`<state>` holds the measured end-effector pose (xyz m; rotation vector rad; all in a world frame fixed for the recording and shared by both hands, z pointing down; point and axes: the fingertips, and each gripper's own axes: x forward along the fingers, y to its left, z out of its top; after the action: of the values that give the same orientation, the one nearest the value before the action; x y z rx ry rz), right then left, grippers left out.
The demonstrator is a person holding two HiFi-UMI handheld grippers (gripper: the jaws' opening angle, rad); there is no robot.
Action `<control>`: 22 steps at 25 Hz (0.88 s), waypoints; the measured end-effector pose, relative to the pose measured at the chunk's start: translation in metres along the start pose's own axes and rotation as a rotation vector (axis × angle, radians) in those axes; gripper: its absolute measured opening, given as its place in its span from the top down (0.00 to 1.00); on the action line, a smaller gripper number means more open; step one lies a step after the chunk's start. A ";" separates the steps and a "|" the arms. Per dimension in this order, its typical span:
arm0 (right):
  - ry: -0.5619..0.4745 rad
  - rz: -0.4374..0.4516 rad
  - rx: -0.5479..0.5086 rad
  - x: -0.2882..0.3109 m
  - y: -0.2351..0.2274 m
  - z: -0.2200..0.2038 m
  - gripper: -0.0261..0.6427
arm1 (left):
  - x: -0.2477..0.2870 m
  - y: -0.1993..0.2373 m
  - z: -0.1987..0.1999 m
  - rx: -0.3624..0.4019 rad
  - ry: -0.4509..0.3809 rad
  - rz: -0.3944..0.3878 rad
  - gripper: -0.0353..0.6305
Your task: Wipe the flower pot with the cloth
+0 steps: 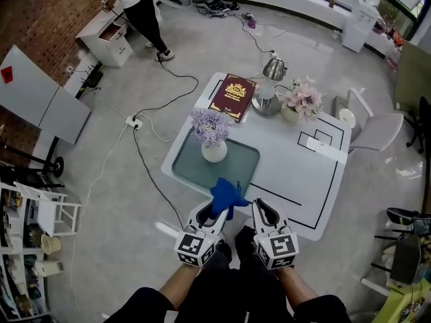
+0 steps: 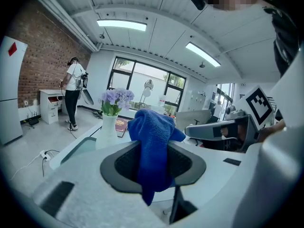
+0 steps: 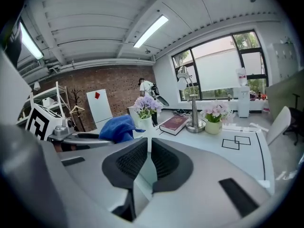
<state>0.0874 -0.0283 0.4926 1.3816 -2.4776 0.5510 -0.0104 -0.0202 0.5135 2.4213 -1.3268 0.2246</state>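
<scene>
The left hand-held gripper [image 1: 217,215] pinches the blue cloth [image 1: 226,194] at the near edge of the bench [image 1: 296,173]. The flower pot [image 1: 214,152] stands at 12 o'clock from the cloth, apart from it. At 3 o'clock, the right hand-held gripper [image 1: 264,211] is squeezed closed on nothing.

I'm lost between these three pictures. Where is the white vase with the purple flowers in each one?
Head view: the white vase stands near picture centre, just beyond the blue cloth.
Left gripper view: the white vase is left of centre, left of the blue cloth.
Right gripper view: the white vase is near centre, right of the blue cloth.
Shared landmark: the red book, lying close by in all three.
</scene>
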 end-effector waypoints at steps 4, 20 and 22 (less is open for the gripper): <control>-0.056 -0.036 -0.025 -0.013 0.024 0.012 0.92 | -0.022 0.003 0.012 0.018 -0.030 -0.004 0.74; -0.139 -0.123 -0.073 -0.036 0.091 0.019 0.95 | -0.090 0.015 0.024 0.089 -0.089 -0.082 0.74; -0.148 -0.132 -0.067 -0.040 0.096 0.016 0.95 | -0.095 0.014 0.024 0.095 -0.097 -0.091 0.74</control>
<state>0.0258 0.0410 0.4434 1.5976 -2.4678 0.3457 -0.0744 0.0377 0.4649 2.5950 -1.2683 0.1512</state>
